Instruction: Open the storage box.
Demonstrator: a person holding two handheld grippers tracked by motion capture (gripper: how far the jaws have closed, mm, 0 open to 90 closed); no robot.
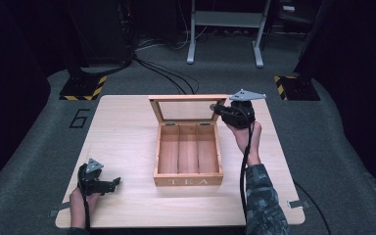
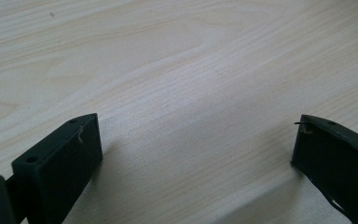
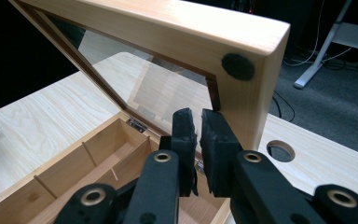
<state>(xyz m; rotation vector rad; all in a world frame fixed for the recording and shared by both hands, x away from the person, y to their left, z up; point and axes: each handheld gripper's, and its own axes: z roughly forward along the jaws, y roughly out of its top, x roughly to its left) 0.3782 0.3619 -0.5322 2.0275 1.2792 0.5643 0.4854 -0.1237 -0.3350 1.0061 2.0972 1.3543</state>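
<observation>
At the near left corner of the worktop, the left hand-held gripper lies low, the hand behind it resting on the wood, jaws spread wide with nothing between them. At the centre stands the wooden tea box, its glass-paned lid raised upright. On the right, the forearm reaches forward and the right hand-held gripper points leftward at the lid's right edge, its jaws clenched together, just beside the frame, gripping nothing.

Dark room; grey carpet; white frame legs behind.
</observation>
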